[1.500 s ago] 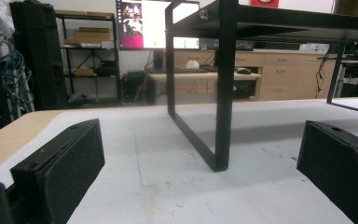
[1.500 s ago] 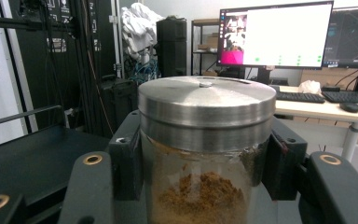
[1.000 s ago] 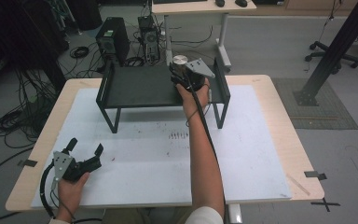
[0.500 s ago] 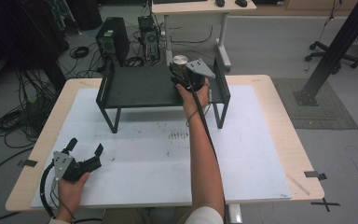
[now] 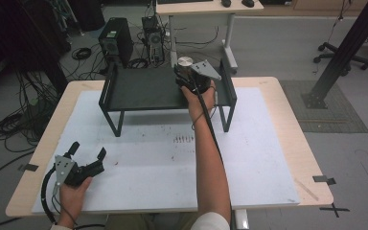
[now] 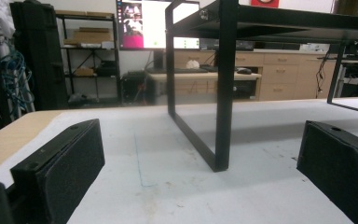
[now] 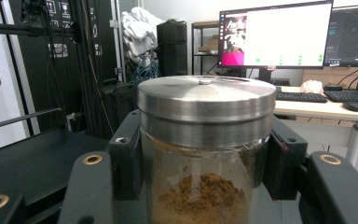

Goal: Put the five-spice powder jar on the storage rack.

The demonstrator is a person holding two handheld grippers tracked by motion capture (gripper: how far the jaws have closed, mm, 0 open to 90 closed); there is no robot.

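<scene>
A glass jar [image 7: 204, 154] with a metal lid [image 5: 185, 62] and brown powder inside sits between the jaws of my right gripper [image 5: 188, 76]; the pads press on its sides. In the high view the jar stands at the right part of the black shelf [image 5: 143, 88], held upright; whether it rests on the shelf top I cannot tell. My left gripper [image 5: 87, 152] lies low on the white mat [image 5: 153, 158] near the table's front left, jaws wide apart with nothing between them. Its own view looks at the shelf's near leg [image 6: 223, 93].
The black shelf stands on thin legs at the back middle of the mat. Beyond the table's far edge stand computer towers [image 5: 115, 43], cables and a desk. A black post base [image 5: 323, 98] stands on the floor to the right.
</scene>
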